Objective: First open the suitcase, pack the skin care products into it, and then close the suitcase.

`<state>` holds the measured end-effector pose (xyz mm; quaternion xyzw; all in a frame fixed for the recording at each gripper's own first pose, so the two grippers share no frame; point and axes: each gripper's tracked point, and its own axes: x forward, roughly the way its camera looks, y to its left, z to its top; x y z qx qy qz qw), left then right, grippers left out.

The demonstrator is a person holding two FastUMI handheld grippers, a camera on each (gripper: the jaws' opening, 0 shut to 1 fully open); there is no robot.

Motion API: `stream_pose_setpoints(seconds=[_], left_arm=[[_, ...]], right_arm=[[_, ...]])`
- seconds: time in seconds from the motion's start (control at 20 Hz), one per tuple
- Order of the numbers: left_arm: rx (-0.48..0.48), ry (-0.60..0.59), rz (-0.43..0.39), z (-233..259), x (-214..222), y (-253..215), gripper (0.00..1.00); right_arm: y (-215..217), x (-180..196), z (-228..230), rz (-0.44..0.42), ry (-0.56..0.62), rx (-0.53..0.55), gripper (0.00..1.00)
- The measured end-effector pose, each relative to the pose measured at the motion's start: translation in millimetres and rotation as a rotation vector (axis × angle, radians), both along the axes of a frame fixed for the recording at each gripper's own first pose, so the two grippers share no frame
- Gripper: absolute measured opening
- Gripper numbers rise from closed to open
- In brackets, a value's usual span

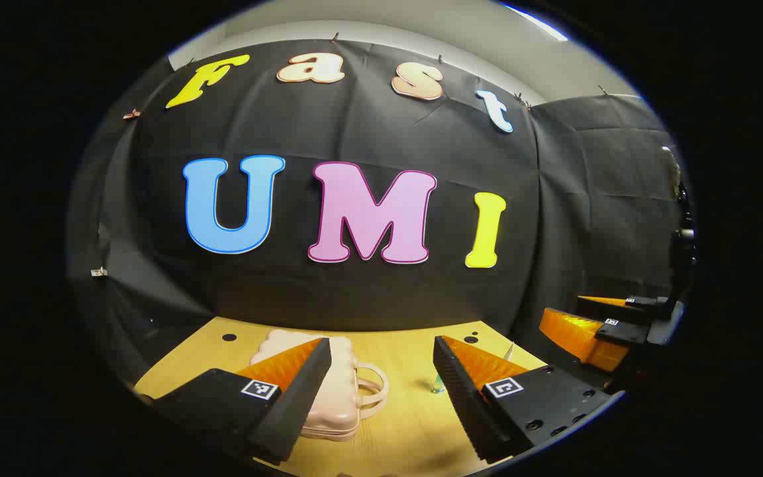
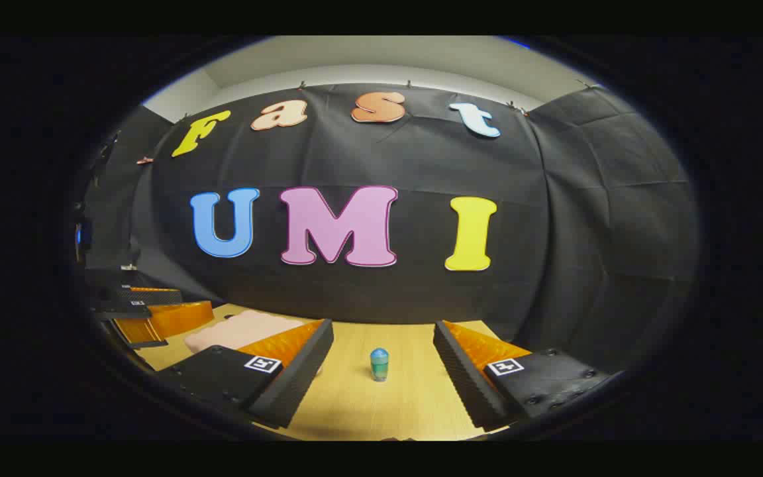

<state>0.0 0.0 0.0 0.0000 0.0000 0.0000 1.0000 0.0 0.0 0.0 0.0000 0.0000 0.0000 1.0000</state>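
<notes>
Right gripper view: bottle [image 2: 379,364] upright between suitcase [image 2: 239,329] and table [image 2: 381,414] edge.

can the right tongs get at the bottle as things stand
Probably yes. The bottle stands upright on bare table straight ahead of the right tongs, whose jaws are open wider than it. The suitcase lies off to the side, apart from it.

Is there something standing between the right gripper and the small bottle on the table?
Nothing visible does. In the right gripper view the small bottle stands upright on the bare table, ahead of the open right gripper. The closed pink suitcase lies off to the side.
</notes>
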Motion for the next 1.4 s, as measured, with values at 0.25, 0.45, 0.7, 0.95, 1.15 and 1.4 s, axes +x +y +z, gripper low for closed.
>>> stream_pose_setpoints(seconds=[0.25, 0.45, 0.7, 0.95, 1.15, 1.4], left_arm=[[-0.010, 0.007, 0.005, -4.7, -1.9, 1.9, 0.98], [-0.017, 0.016, 0.012, -6.9, -2.0, 5.5, 0.98], [-0.042, 0.037, 0.003, -15.6, -2.5, 2.4, 0.97], [-0.034, 0.044, 0.002, -18.6, -4.5, 0.1, 0.98], [-0.034, 0.054, -0.010, -19.5, 4.5, -5.8, 0.98], [-0.051, 0.089, -0.035, -22.1, 52.2, -15.8, 0.97]], right_arm=[[2.4, 0.9, -6.2, 0.004, 0.022, -0.002, 0.96], [0.0, 0.1, -7.5, -0.009, 0.028, 0.007, 0.96], [2.0, -1.8, -16.2, 0.002, 0.058, -0.009, 0.96], [0.4, 0.7, -18.3, 0.004, 0.065, 0.000, 0.96], [-0.4, 2.3, -19.8, 0.018, 0.072, -0.004, 0.96], [-9.3, 28.8, -21.6, 0.015, 0.102, 0.020, 0.96]])
